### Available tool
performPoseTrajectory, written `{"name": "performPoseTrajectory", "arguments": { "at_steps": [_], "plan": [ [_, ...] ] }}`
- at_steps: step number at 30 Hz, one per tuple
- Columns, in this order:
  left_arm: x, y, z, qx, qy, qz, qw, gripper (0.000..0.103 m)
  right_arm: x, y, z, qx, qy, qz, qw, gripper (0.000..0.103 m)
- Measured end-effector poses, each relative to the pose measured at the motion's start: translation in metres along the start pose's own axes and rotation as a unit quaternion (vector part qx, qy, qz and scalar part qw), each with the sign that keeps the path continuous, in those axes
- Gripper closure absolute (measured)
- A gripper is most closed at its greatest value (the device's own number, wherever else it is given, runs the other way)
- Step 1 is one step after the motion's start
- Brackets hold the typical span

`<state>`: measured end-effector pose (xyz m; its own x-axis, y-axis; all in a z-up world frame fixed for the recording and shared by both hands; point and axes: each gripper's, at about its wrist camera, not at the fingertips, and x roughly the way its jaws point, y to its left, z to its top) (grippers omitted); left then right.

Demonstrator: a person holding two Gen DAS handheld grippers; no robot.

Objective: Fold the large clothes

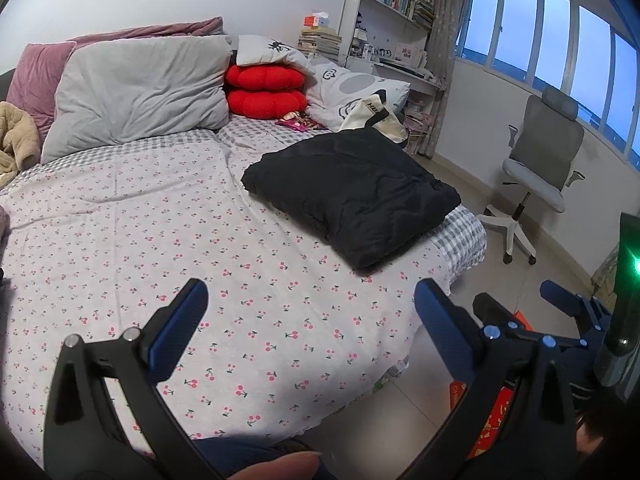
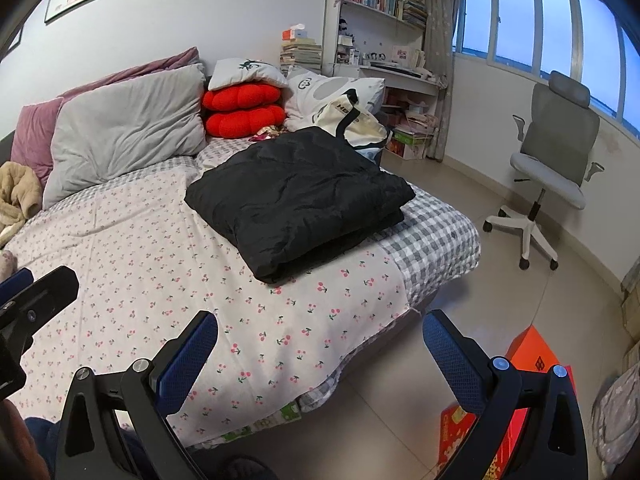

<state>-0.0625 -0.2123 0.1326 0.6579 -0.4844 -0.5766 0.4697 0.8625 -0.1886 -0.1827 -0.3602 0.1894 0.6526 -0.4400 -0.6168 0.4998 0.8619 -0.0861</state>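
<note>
The black padded jacket (image 1: 352, 196) (image 2: 298, 196) lies folded into a thick, roughly rectangular bundle on the right side of the bed, with nothing touching it. Its quilted, slightly shiny fabric is creased and puffy, and the stacked layers show along its near and right edges, where the fold stands thick. It rests partly on the cherry-print sheet (image 1: 160, 232) (image 2: 140, 248) and partly on the grey checked cover (image 1: 468, 236) (image 2: 436, 232) near the bed's right edge, with its far end close to a cream tote bag (image 1: 376, 118) (image 2: 356, 120).
</note>
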Motion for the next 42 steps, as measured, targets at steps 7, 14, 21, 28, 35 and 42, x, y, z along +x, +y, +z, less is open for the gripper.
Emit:
{"name": "performPoseTrajectory", "arguments": {
  "at_steps": [7, 14, 21, 28, 35, 42],
  "plan": [
    [0.001, -0.0008, 0.0004, 0.001, 0.002, 0.001, 1.0, 0.0, -0.0053, 0.0, -0.0017, 0.002, -0.003, -0.005, 1.0, 0.0],
    [0.0012, -0.0015, 0.0003, 0.003, 0.003, 0.001, 1.0, 0.0, -0.0068, -0.0015, -0.0018, 0.001, -0.003, -0.008, 1.0, 0.0],
    [0.0028, -0.002, -0.0006, 0.003, 0.007, 0.0, 1.0, 0.0, -0.0052, -0.0083, 0.0011, 0.005, -0.006, -0.015, 1.0, 0.0],
    [0.0055, -0.0005, -0.0011, 0.003, 0.013, -0.004, 0.9999, 0.001, -0.0047, -0.0073, 0.0003, -0.006, -0.01, -0.032, 0.999, 0.0],
    [0.0069, -0.0011, -0.0009, 0.005, 0.015, -0.006, 0.9999, 0.001, -0.0068, -0.0075, -0.001, -0.017, -0.018, -0.05, 0.998, 0.0],
    [0.0088, -0.0036, -0.0029, 0.01, 0.016, -0.007, 0.9998, 0.0, -0.0078, -0.0091, -0.003, -0.018, -0.021, -0.062, 0.998, 0.0]
  ]
}}
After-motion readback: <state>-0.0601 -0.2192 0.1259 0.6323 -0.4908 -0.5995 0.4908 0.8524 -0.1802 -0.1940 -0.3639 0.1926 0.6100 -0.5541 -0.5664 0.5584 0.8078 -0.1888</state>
